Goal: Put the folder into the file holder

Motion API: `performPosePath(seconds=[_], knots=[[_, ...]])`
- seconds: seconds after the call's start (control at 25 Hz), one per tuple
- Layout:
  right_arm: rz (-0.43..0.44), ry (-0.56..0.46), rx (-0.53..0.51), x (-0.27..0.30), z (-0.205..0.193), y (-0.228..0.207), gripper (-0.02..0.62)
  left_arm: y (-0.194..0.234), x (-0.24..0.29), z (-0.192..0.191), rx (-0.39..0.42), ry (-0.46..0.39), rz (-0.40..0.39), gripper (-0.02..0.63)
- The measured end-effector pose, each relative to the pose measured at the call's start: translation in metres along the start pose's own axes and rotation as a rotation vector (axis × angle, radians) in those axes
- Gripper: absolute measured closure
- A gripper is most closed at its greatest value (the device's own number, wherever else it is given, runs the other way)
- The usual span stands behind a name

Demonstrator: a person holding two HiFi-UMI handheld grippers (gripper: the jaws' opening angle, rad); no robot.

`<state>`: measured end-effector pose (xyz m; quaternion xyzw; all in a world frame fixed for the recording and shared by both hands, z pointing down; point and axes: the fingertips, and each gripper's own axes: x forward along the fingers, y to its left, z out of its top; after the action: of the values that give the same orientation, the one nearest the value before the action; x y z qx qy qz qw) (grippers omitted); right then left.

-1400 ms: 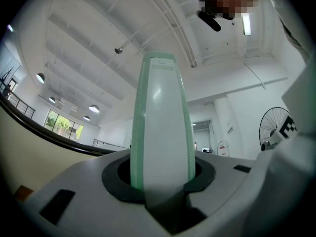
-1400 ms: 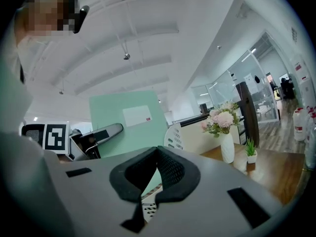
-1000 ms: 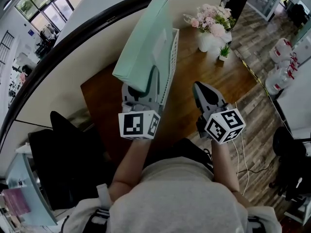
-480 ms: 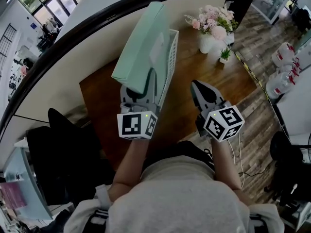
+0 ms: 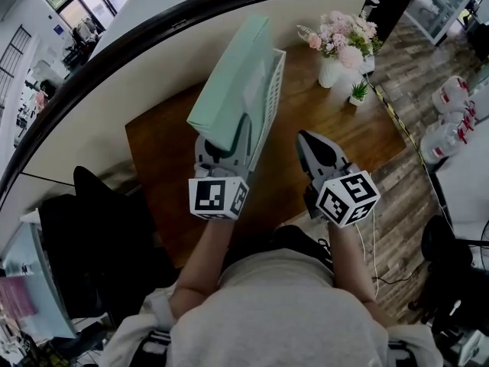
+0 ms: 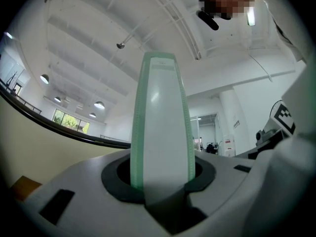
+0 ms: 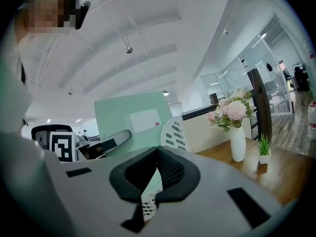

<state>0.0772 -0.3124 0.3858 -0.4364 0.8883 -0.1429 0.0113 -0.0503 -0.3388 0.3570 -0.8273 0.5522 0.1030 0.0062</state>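
A mint-green folder (image 5: 229, 82) stands tilted on its long edge, its lower part down in the white perforated file holder (image 5: 272, 90) on the wooden desk (image 5: 164, 155). My left gripper (image 5: 224, 150) is shut on the folder's near end. In the left gripper view the folder (image 6: 160, 122) runs edge-on between the jaws of the left gripper (image 6: 160, 177). My right gripper (image 5: 315, 153) hovers to the right of the holder, shut and empty. In the right gripper view (image 7: 158, 152) the folder (image 7: 133, 120) and the holder's rounded end (image 7: 174, 132) lie ahead and to the left.
A white vase of pink flowers (image 5: 336, 48) and a small potted plant (image 5: 357, 92) stand at the desk's far right corner. A beige partition (image 5: 107, 90) runs behind the desk. A black chair (image 5: 92, 235) is to my left, and water jugs (image 5: 451, 102) sit on the floor at the right.
Hardly anything: the head view has shifted slightly. The left gripper still holds the folder at the holder, and the right gripper stays beside it.
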Motion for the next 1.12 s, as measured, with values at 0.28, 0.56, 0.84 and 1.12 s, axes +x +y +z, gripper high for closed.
performPosePath(seconds=[0.28,0.56,0.84,1.12], knots=[[0.003,0.004,0.014,0.005,-0.004,-0.008,0.597,0.0,0.006,-0.019,0.017,0.045,0.003,0.423],[0.016,0.027,0.023,0.013,-0.011,-0.011,0.597,0.002,0.007,-0.039,0.002,0.1,0.015,0.42],[0.034,0.041,0.037,0.017,-0.019,-0.007,0.597,0.005,0.002,-0.059,-0.014,0.168,0.023,0.411],[0.035,0.057,0.05,0.016,-0.028,-0.002,0.597,0.002,-0.001,-0.077,-0.023,0.232,0.005,0.406]])
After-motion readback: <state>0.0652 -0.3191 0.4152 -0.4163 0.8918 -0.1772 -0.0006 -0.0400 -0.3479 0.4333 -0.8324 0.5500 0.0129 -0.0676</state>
